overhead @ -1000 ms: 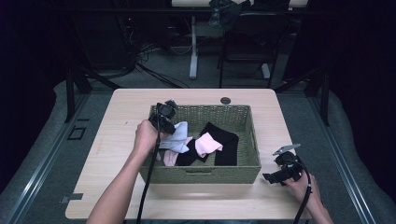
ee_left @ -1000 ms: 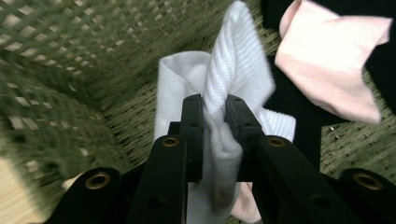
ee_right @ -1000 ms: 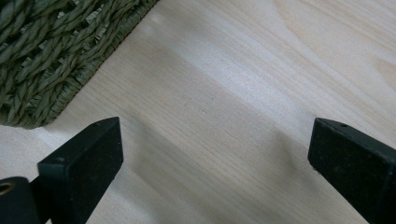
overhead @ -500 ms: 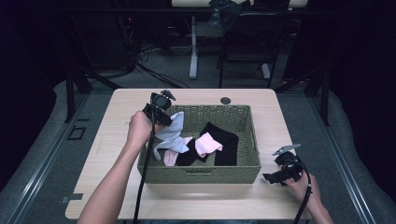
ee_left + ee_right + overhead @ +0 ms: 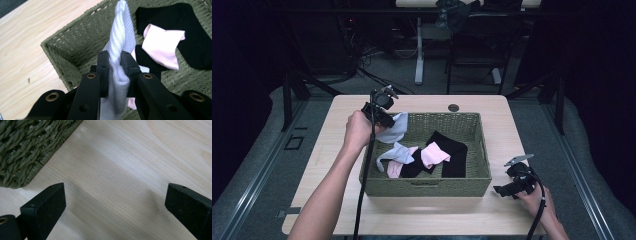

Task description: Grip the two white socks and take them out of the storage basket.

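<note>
A green woven basket (image 5: 427, 187) stands in the middle of the wooden table. My left gripper (image 5: 387, 122) hangs over its far left corner, shut on a pale blue-white sock (image 5: 396, 131) that dangles down into the basket. In the left gripper view the sock (image 5: 121, 35) is pinched between the two black pads (image 5: 103, 66). Inside the basket lie a pink sock (image 5: 434, 154), a black sock (image 5: 452, 150) and another pale sock (image 5: 394, 152). My right gripper (image 5: 502, 191) rests open on the table right of the basket, with bare wood between its fingertips (image 5: 46, 206).
The basket's right corner (image 5: 22, 150) lies close to my right gripper. A small dark round hole (image 5: 454, 108) sits in the table behind the basket. Bare tabletop (image 5: 332, 145) lies left of the basket and along the front edge. Chairs and cables stand beyond the table.
My left hand has risen and drawn back toward the basket's far left corner, lifting the pale sock higher out of the pile. The right gripper has stayed in place.
</note>
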The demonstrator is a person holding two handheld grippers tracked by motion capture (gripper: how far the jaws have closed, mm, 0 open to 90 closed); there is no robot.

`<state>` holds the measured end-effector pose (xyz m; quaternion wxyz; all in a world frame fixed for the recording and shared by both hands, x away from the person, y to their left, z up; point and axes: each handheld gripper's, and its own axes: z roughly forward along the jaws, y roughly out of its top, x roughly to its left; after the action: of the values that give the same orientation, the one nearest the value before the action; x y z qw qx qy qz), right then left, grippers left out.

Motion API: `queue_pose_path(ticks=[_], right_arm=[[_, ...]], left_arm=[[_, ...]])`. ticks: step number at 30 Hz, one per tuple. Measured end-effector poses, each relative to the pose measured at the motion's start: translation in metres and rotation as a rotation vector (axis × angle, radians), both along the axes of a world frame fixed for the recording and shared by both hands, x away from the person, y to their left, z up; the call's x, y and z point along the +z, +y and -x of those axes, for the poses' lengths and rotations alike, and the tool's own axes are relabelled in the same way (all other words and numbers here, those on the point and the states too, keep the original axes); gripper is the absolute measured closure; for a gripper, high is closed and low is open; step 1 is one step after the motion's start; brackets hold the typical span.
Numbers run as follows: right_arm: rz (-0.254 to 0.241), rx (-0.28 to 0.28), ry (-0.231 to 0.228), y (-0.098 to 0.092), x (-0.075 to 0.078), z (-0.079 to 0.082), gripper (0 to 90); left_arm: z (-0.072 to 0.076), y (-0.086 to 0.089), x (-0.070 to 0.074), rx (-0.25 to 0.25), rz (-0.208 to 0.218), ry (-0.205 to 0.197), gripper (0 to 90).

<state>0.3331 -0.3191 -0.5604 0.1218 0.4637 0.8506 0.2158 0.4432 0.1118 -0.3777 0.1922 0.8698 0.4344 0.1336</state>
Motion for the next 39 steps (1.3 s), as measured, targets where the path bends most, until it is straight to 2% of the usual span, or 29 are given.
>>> queue_pose_path(ticks=[9, 12, 17, 19, 22, 39], right_arm=[[-0.004, 0.002, 0.005, 0.000, 0.000, 0.000, 2.9], [0.007, 0.003, 0.004, 0.000, 0.001, 0.000, 2.9], [-0.004, 0.002, 0.006, 0.000, 0.001, 0.000, 2.8], [0.016, 0.004, 0.005, -0.001, 0.001, 0.000, 2.9], [-0.004, 0.002, 0.005, 0.000, 0.001, 0.000, 2.9], [0.004, 0.000, 0.002, 0.000, 0.000, 0.000, 2.9]], left_arm=[[0.002, 0.001, 0.020, 0.001, -0.002, -0.031, 78.8], [0.002, 0.003, 0.027, 0.005, -0.003, -0.045, 78.8], [0.004, 0.010, 0.038, 0.017, -0.003, -0.065, 78.7], [0.006, 0.013, 0.040, 0.026, 0.001, -0.073, 78.7], [0.007, 0.020, 0.046, 0.036, 0.005, -0.083, 78.7], [0.019, 0.077, 0.062, 0.142, 0.015, -0.112, 78.7]])
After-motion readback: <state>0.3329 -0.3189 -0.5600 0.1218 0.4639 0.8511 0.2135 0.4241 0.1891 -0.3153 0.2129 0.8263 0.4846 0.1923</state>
